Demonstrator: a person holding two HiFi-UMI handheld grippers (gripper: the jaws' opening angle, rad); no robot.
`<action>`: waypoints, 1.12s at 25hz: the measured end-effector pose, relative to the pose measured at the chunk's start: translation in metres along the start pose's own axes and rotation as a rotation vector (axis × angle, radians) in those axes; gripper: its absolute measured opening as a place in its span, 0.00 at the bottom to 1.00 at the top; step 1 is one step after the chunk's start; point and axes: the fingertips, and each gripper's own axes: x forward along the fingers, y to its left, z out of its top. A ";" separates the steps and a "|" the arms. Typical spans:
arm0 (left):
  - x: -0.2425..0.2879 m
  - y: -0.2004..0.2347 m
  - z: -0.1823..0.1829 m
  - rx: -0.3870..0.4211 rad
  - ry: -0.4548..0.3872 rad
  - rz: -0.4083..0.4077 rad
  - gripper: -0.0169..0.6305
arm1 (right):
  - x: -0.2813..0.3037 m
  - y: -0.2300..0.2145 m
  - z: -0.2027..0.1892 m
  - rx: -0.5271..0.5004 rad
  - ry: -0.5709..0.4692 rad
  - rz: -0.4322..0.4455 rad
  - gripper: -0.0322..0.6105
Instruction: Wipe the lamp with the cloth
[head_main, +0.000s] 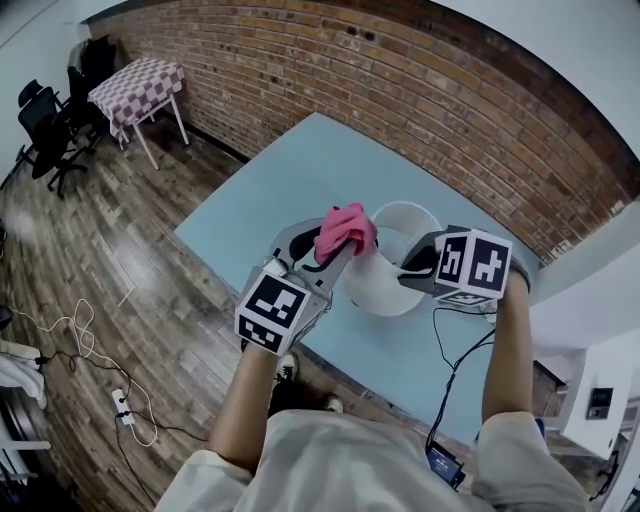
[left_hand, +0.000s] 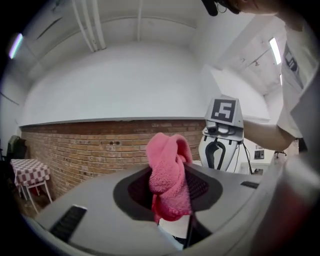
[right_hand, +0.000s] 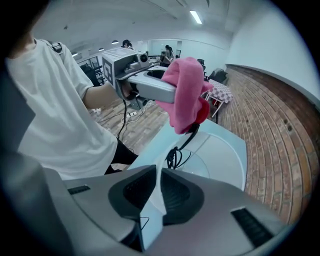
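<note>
Brick wall (head_main: 400, 90): 1, running along the far edge of the table.
Table (head_main: 270, 210): 1, light blue top, on a wood floor (head_main: 120, 260).
Checked-cover table (head_main: 138, 88): 1, well apart, in the far corner.
Lamp (head_main: 380, 285): 1, white and round, standing on the blue table between the 2 grippers, with a black cord (right_hand: 175, 155) coiled on it.
Left gripper (head_main: 335, 258): 1 of 2, raised level beside the lamp, jaws clamped on the cloth.
Right gripper (right_hand: 157, 192): pointing steeply down, jaws pinched on the lamp's thin white rim.
Marker cubes: 2, 1 per gripper (head_main: 272, 308) (head_main: 475, 262).
Cloth (head_main: 345, 230): 1, pink, bunched, hanging from the left jaws above the lamp.
</note>
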 end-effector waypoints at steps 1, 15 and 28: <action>0.005 -0.003 -0.004 -0.003 0.008 -0.006 0.26 | 0.000 -0.001 0.001 -0.002 -0.004 -0.002 0.13; 0.029 -0.013 -0.075 -0.099 0.121 0.009 0.27 | -0.007 -0.003 -0.002 -0.135 -0.102 -0.091 0.18; 0.023 -0.020 -0.155 -0.186 0.246 0.045 0.27 | -0.036 -0.023 -0.038 -0.110 -0.147 -0.141 0.28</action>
